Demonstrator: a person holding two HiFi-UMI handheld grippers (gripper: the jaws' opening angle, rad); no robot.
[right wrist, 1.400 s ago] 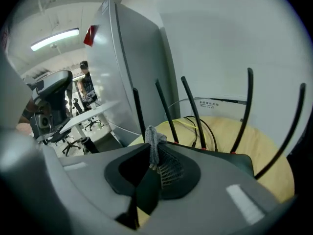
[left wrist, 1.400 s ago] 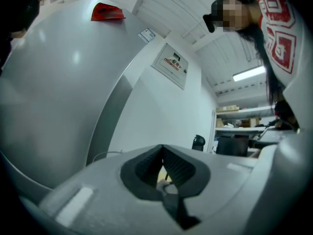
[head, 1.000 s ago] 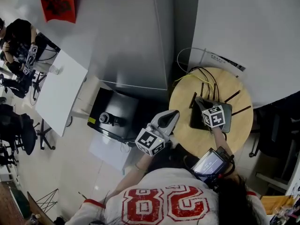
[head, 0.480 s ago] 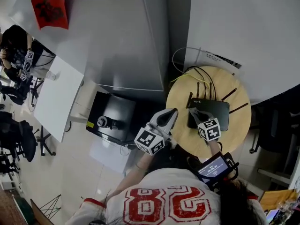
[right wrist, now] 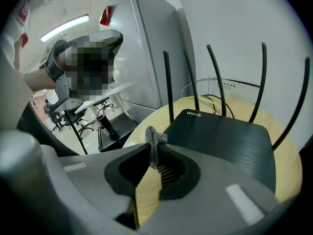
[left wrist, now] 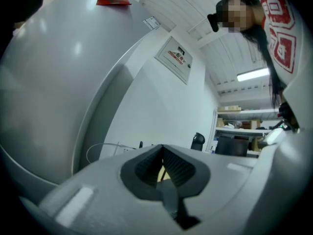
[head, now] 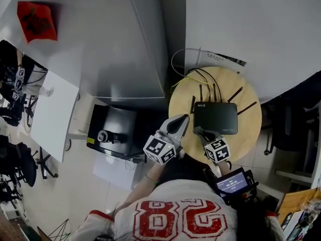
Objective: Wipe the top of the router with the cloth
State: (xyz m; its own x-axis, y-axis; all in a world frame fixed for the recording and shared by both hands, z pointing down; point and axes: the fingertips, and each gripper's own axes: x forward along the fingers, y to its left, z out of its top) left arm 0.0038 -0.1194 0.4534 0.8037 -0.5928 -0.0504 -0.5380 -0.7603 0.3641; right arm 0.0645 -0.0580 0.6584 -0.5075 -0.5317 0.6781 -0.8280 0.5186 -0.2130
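So router (head: 216, 118) lies flat w/ long side running left-right, antennas (head: 213, 92) along its far edge. R gripper (head: 199, 132) is clenched on the cloth (right wrist: 155, 143) near its front-left corner; L gripper (head: 183, 119) is pinched together, empty.

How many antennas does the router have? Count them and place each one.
5 antennas: one on the router's left side, two along the back, one at the back right corner, one on the right side. None looks hidden.

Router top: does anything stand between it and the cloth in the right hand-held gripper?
Nothing visible does. The right hand-held gripper, shut on the cloth, is off the router's near corner, with only bare table between. The antennas stand at the far edge, outside that path.
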